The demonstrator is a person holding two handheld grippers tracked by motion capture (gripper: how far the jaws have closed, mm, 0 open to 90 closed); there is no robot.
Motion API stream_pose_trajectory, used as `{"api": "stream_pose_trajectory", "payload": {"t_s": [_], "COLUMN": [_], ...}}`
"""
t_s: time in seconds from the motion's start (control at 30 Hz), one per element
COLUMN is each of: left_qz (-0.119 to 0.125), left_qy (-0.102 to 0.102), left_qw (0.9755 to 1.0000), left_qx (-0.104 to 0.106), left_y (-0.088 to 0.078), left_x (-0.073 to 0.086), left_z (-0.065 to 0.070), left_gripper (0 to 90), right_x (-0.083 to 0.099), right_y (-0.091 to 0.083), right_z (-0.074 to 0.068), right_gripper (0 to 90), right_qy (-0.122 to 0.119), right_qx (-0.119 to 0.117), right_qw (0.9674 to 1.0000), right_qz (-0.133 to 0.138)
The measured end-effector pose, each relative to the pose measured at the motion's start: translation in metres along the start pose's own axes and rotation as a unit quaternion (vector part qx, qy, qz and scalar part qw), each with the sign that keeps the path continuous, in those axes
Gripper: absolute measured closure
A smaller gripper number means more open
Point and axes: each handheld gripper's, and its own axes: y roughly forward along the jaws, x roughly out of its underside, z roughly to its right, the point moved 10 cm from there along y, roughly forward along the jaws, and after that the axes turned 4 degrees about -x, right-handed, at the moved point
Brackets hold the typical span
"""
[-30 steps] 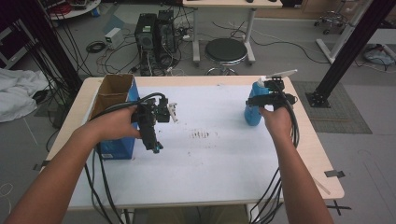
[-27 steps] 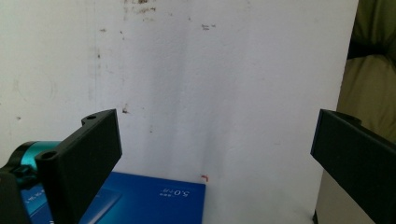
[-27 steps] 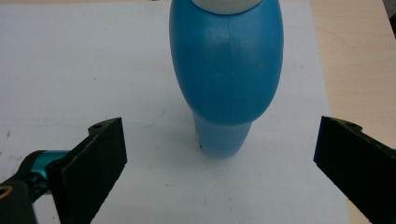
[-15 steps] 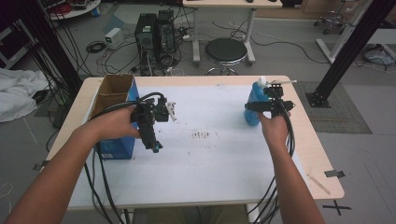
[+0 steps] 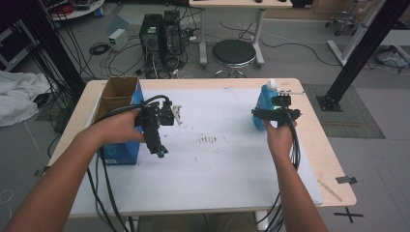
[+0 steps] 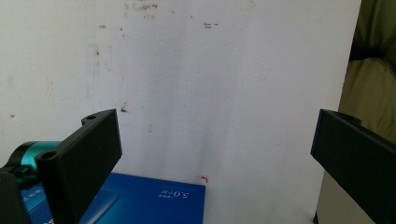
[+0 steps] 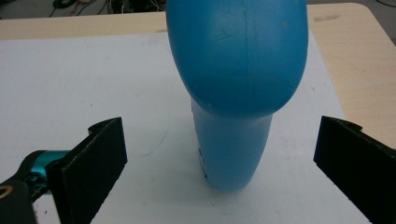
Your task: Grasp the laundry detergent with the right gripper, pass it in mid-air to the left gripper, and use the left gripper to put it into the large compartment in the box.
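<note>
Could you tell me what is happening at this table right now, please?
A person works at a white-topped table with a gripper in each hand. The right gripper is lined up on an upright blue bottle, its jaws open on either side and not touching it. The left gripper hangs open over the white surface beside a blue cardboard box, holding nothing.

On the surface (image 5: 300, 164) there is one white paper sheet (image 5: 217, 164); on it stand one tall blue plastic bottle (image 5: 265, 104) and one open blue cardboard box (image 5: 118, 121); two black claws, left claw (image 5: 159, 151) and right claw (image 5: 271, 112); behind, one round black stool (image 5: 234, 52).
</note>
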Motion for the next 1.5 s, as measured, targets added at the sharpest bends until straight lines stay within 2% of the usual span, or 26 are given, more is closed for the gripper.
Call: {"api": "stream_pose_trajectory", "payload": {"t_s": [0.27,0.53,0.73,1.2,1.37,1.5], "left_qz": [-0.002,-0.002,0.0,0.0,0.003,0.003], "left_qy": [-0.002,-0.001,0.002,0.001,0.0,-0.001], "left_qw": [1.0,1.0,1.0,1.0,1.0,1.0], "left_qx": [0.0,-0.001,-0.001,0.0,-0.001,-0.001], "left_y": [0.0,0.0,0.001,0.002,0.001,0.001], "left_x": [0.001,0.0,-0.001,0.0,0.0,0.0], "left_z": [0.0,0.0,0.0,-0.002,-0.002,-0.002], "left_gripper": [1.8,1.8,1.8,1.8,1.8,1.8], "right_x": [-0.002,-0.004,-0.006,-0.005,-0.007,-0.005], "right_y": [0.006,0.013,0.021,0.038,0.039,0.042], "right_z": [0.0,0.002,0.002,0.006,0.007,0.009], "right_gripper": [1.5,1.5,1.5,1.6,4.7,6.5], "right_qy": [0.006,0.01,-0.001,0.004,0.0,0.002], "right_qx": [-0.006,-0.006,-0.003,0.006,0.008,0.009], "right_qw": [0.9995,0.9989,0.9984,0.9978,0.997,0.9973], "right_qz": [0.03,0.046,0.056,0.066,0.078,0.072]}}
